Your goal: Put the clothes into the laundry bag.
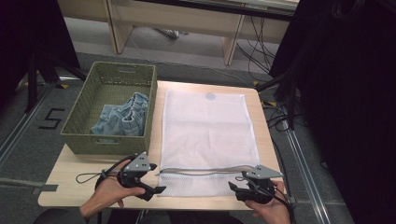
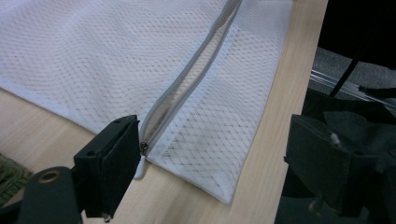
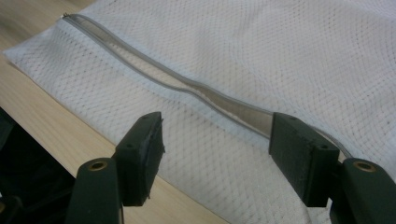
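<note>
- White mesh laundry bag [image 1: 208, 135] lies flat on the wooden table [image 1: 70, 184], its grey zipper [image 1: 205, 171] running across the near end, partly gaping.
- Left gripper [image 1: 154, 184] waits at the zipper's left end, jaws spread, empty; the zipper pull [image 2: 144, 148] sits just beside one jaw.
- Right gripper [image 1: 236, 188] hovers over the bag's near right corner, jaws wide, gripping nothing.
- Judging by this, the bag's mouth is being opened; next, pinch one edge of the mouth and lift.
- Farther left, a green woven basket [image 1: 79, 119] holds blue clothing [image 1: 123, 116].
</note>
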The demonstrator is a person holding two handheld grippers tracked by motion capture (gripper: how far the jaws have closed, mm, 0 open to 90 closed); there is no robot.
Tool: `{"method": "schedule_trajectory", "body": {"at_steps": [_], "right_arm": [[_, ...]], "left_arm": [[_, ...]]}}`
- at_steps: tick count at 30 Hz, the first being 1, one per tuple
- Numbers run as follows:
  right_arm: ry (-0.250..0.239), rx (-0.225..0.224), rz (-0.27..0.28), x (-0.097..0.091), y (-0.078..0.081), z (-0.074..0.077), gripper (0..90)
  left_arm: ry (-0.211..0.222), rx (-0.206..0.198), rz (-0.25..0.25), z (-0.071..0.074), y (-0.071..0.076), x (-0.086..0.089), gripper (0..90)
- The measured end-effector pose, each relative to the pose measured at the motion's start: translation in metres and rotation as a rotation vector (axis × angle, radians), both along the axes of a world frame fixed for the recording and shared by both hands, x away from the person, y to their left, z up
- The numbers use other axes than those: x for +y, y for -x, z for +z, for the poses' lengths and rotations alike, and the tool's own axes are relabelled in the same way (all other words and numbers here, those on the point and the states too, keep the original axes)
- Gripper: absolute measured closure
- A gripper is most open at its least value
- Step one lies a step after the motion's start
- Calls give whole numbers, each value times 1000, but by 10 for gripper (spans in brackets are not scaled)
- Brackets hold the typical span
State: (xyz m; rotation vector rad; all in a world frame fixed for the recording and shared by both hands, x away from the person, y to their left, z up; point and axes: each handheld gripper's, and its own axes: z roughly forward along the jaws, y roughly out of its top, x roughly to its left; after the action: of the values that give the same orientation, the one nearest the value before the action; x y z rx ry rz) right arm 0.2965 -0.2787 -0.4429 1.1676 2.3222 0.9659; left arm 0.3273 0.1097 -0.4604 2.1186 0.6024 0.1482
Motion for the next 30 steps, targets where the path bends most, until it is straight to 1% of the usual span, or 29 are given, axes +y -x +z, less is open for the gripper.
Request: {"method": "schedule_trajectory", "body": {"at_steps": [1,2,4,5,6,7,8,9,10,11,12,13,14,15,16,17,18,19,20,21,23,24,25,26,27,28,29,30], "right_arm": [[5,4,12,-1,-1,0,363],[17,-15,19,-2,-2,-1,363],[25,-18,26,-3,-2,-2,363],[4,6,-2,-1,-1,0,363],[14,-8,14,-2,-2,0,363],[26,-36,18,-3,-2,-2,363],[17,-19,12,-2,-1,-2,363],[17,-19,12,-2,-1,-2,363],[26,-23,20,-1,-2,-2,363],[23,-19,15,-1,-2,-2,363],[27,-7,16,-1,-1,-2,363],[22,7,8,0,-1,-1,363],[27,10,10,0,-1,-2,363],[28,-6,11,0,-1,-3,363],[28,-8,11,1,-2,-3,362],[41,-13,24,0,-3,-3,362],[39,-14,27,0,-4,-3,362],[33,-6,22,0,-4,-3,362],[39,-18,23,0,-5,-3,362],[22,-3,7,1,-4,-3,362],[28,-29,13,0,-7,-4,362],[32,-20,13,0,-8,-4,361],[26,-13,-1,0,-9,-4,354],[21,-17,-10,0,-10,-6,343],[27,-32,-1,-1,-13,-6,337],[24,-29,-14,0,-15,-6,323],[30,-44,1,0,-18,-7,315],[24,-40,-2,0,-20,-7,308]], "left_arm": [[-3,-11,-14,0,-1,1,171],[-15,-11,-13,1,-1,2,171],[-19,-6,-4,0,-1,1,172],[-17,-6,-5,0,-1,1,171],[-17,-6,-5,0,-1,1,172],[-22,-8,-12,0,-1,1,172],[-29,-17,-25,0,-2,2,171],[-29,-17,-25,0,-2,2,171],[-16,-3,-8,0,-1,1,171],[-16,-7,-12,0,-1,1,171],[-16,-9,-19,0,-2,2,169],[-22,-15,-24,0,-3,2,168],[-22,-12,-20,0,-2,2,167],[-21,-14,-21,0,-3,2,167],[-11,3,-1,0,-2,1,165],[-14,3,0,0,-2,1,163],[-11,3,-2,0,-2,1,160],[-10,2,0,-1,-2,1,159],[-13,-2,0,0,-2,1,155],[-15,4,-6,0,-3,2,151],[-16,-10,-4,0,-4,2,149],[-13,-10,2,0,-4,2,149],[-11,-3,14,0,-3,2,149],[-13,-7,15,0,-4,2,149],[-19,-13,6,1,-5,2,150],[-20,-13,7,1,-4,2,150],[-20,-15,6,1,-4,3,152],[-17,-7,11,0,-4,2,158]]}}
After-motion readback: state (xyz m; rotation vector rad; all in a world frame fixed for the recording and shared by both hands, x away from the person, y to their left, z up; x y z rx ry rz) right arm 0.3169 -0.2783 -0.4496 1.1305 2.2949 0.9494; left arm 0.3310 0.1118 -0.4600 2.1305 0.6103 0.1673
